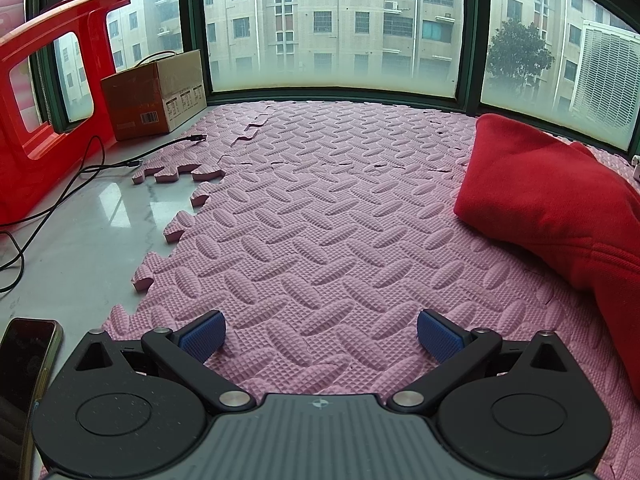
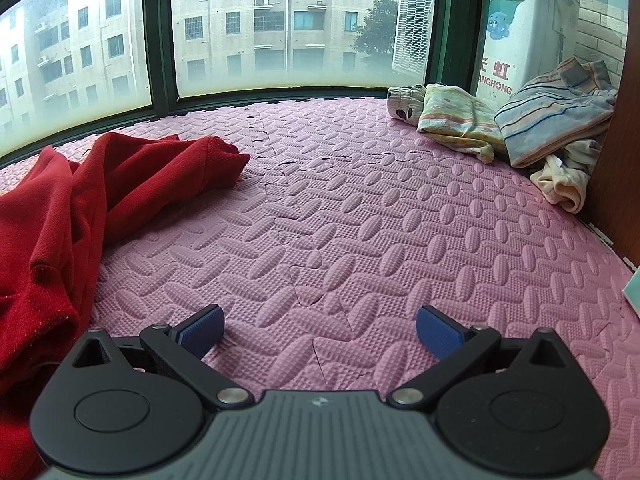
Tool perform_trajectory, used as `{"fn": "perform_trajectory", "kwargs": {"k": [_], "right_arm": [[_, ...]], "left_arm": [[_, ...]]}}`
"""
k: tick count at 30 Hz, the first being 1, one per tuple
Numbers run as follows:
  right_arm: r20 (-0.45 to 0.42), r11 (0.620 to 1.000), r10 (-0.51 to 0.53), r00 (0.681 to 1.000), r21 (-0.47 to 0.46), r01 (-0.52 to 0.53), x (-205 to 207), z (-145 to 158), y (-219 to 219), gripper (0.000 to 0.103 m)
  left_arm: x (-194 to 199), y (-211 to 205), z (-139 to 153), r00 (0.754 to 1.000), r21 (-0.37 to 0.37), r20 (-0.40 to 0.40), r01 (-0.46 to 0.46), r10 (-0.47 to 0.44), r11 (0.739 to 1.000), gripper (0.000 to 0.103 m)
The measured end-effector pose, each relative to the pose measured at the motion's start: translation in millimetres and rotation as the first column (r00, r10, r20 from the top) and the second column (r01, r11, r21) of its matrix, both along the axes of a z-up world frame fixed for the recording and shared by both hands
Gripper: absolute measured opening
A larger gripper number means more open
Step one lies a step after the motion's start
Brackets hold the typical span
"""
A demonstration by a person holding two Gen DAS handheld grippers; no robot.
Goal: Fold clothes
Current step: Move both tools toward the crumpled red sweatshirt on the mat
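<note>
In the left wrist view, the left tongs [image 1: 320,338] are hanging released over the pink foam mat [image 1: 320,208], nothing between the blue pads [image 1: 202,338]. The red garment [image 1: 560,208] is lying crumpled on the mat at the right, apart from them.

In the right wrist view, the right tongs [image 2: 319,336] are gaping wide and empty above the mat [image 2: 380,240]. The red garment [image 2: 60,220] is lying to the left, and a pile of clothes [image 2: 520,120] is sitting in the far right corner.

Soft, even daylight from the green-framed windows [image 1: 336,28] at the back; bright, no hard shadows. Faint glare on the white marble sill [image 1: 80,232]. Strong fisheye bending and dark corners at edges. Both views sharp, no blur.
</note>
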State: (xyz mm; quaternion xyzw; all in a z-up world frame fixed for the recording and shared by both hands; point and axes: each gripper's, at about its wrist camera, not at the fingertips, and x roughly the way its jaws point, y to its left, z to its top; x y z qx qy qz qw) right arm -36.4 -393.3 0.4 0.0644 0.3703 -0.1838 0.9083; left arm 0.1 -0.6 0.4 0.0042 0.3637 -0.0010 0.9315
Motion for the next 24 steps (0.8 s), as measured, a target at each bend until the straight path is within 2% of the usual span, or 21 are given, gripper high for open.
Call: {"fn": "perform_trajectory", "kwargs": {"k": [3, 5, 8, 17, 24], "right_arm": [[0.003, 1.000, 0.002, 1.000, 0.010, -0.002, 0.3, 1.5, 0.4, 0.103], [0.068, 1.000, 0.011, 0.998, 0.011, -0.011, -14.9, 5.0, 5.3, 0.103], [0.066, 0.999, 0.040, 0.997, 0.009, -0.041, -28.8, 10.1, 13.5, 0.103], [0.094, 0.995, 0.098, 0.991, -0.034, -0.095, -66.1, 21.9, 42.7, 0.103], [0.103, 0.987, 0.145, 0.984, 0.049, -0.150, -87.1, 22.0, 61.4, 0.103]], "left_arm": [[0.5, -3.0, 2.0, 1.000, -0.011, -0.024, -0.002, 0.002, 1.000, 0.103], [-3.3, -9.1, 4.7, 1.000, -0.007, -0.026, 0.002, -0.002, 1.000, 0.103], [-21.5, -24.4, 14.5, 1.000, 0.006, 0.005, 0.021, -0.021, 1.000, 0.103], [-45.2, -49.0, 30.0, 0.999, -0.034, -0.028, 0.016, -0.017, 0.999, 0.103], [-61.1, -65.5, 30.3, 0.997, -0.026, -0.058, 0.041, -0.042, 0.999, 0.103]]}}
